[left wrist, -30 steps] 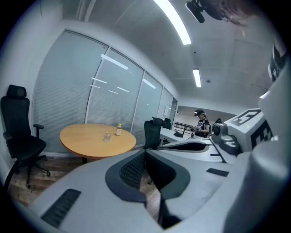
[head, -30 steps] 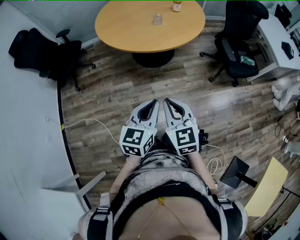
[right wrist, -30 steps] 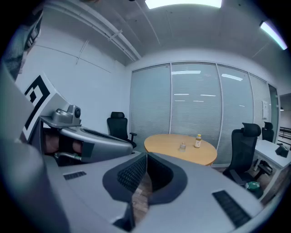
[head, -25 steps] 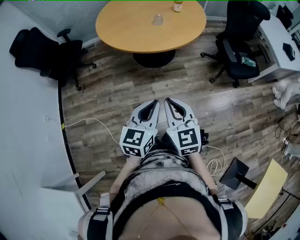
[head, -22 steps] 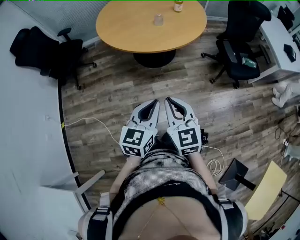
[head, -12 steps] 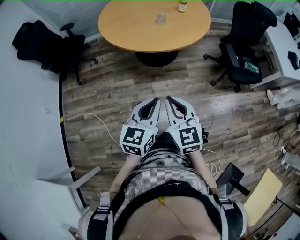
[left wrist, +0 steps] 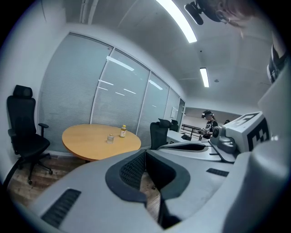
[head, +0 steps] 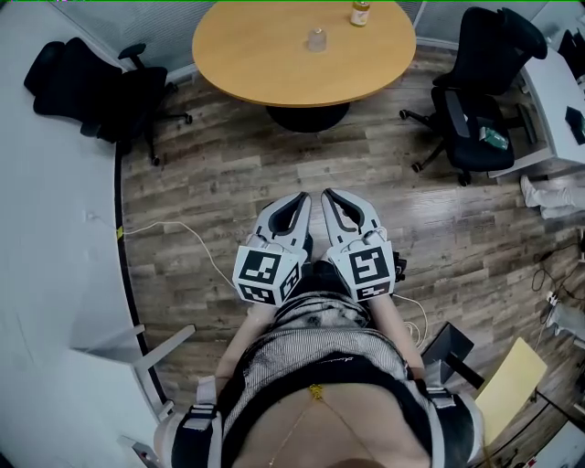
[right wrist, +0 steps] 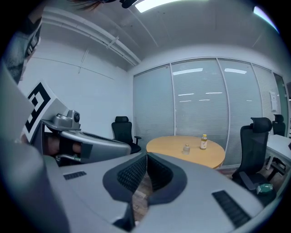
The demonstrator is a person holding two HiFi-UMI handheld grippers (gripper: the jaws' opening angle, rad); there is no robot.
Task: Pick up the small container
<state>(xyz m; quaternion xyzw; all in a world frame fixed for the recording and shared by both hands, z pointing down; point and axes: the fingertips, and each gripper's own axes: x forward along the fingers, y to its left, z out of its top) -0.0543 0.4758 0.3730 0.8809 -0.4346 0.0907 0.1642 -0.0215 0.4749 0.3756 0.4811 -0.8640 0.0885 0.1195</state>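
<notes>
The small clear container (head: 316, 40) stands upright on the round wooden table (head: 247, 64), far ahead of me, with a yellow-capped bottle (head: 361, 12) behind it. Both grippers are held side by side in front of my body, over the wood floor. The left gripper (head: 304, 196) is shut with nothing in it, and so is the right gripper (head: 326, 195). In the left gripper view, the container (left wrist: 110, 138) shows beyond the shut left gripper (left wrist: 145, 151). The right gripper view has the container (right wrist: 186, 148) on the table (right wrist: 207, 157) past the shut right gripper (right wrist: 146, 155).
Black office chairs stand left (head: 87, 87) and right (head: 480, 101) of the table. A white cable (head: 174, 239) trails over the floor at my left. A curved white wall (head: 46, 274) runs along the left, and a white desk (head: 562, 105) stands at the right.
The table, chairs and floor have drifted a little right and down in the head view. Both grippers stay shut in the same place before my body.
</notes>
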